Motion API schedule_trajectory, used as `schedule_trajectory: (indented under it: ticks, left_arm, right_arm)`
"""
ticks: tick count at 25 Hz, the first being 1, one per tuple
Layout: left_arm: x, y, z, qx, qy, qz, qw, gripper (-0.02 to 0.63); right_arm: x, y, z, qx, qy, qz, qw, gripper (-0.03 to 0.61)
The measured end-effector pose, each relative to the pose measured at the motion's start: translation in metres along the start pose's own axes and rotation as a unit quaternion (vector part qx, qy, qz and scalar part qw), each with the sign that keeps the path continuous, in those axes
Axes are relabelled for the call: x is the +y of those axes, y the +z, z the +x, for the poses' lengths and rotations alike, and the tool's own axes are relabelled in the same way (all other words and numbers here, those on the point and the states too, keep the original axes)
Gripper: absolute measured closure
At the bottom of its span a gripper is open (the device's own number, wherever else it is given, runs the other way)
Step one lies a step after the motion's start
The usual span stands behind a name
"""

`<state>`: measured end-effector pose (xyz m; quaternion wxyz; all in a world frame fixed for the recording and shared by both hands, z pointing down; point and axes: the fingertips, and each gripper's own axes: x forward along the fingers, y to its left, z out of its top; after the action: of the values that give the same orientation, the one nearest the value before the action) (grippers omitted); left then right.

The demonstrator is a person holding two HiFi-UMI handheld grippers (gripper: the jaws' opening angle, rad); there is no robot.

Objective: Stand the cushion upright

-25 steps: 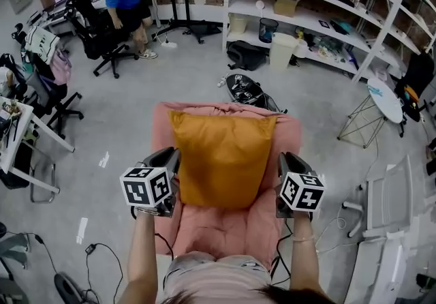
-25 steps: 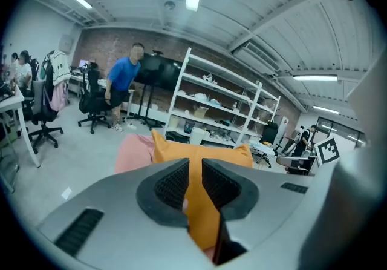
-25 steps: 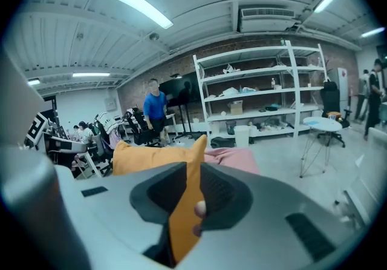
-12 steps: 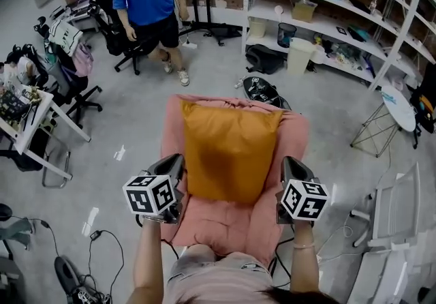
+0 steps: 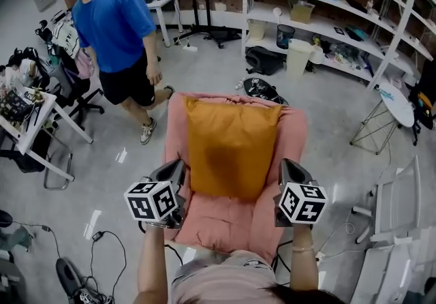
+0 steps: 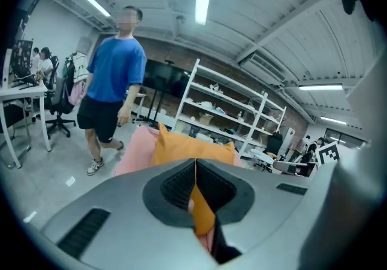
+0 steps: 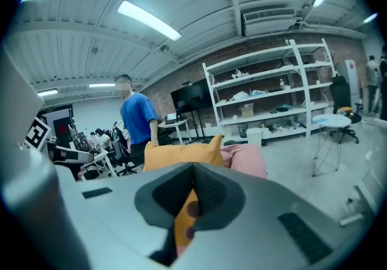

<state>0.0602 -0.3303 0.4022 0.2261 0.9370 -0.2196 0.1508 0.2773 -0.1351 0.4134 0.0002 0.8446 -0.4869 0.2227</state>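
On the pink armchair (image 5: 230,228) in the middle of the room, the orange cushion (image 5: 231,149) rests with its back against the backrest. Its top edge reaches almost to the top of the chair and its lower edge lies on the seat. In both gripper views its two upper corners point upward, so it stands more or less upright with a slight lean to the back. The left hand-held gripper (image 5: 178,163) is at the lower left corner of the cushion and the right hand-held gripper (image 5: 284,163) is at the lower right corner, one on each side of the seat. In the left gripper view the jaws of the left hand-held gripper (image 6: 195,183) have just been closing, and now they stand almost together with a fold of the orange fabric pinched between the dark pads. In the right gripper view it is the same for the right hand-held gripper (image 7: 191,193): its jaws have just been closing and now press on a strip of the orange fabric. Each gripper carries a marker cube (image 5: 151,200) near the person's wrist. Beside the chair, on the grey floor (image 5: 327,112) at the left, a person in a blue shirt (image 5: 112,26) and black shorts is in mid-step. White shelves (image 5: 320,20) with boxes and other small things stand along the brick wall behind.
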Motion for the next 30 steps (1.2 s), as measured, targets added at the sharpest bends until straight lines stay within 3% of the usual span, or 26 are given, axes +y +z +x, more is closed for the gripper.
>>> schedule_trajectory:
  ticks: [22, 30]
  left_arm:
    - [-0.017, -0.056, -0.111, 0.003, -0.076, 0.007, 0.9971, 0.617]
    - [-0.021, -0.081, -0.164, -0.011, -0.087, -0.012, 0.9961, 0.617]
  right_arm:
    - [0.09, -0.059, -0.124, -0.008, -0.039, -0.023, 0.999, 0.562]
    - [0.114, -0.083, -0.173, -0.008, -0.035, -0.039, 0.999, 0.563]
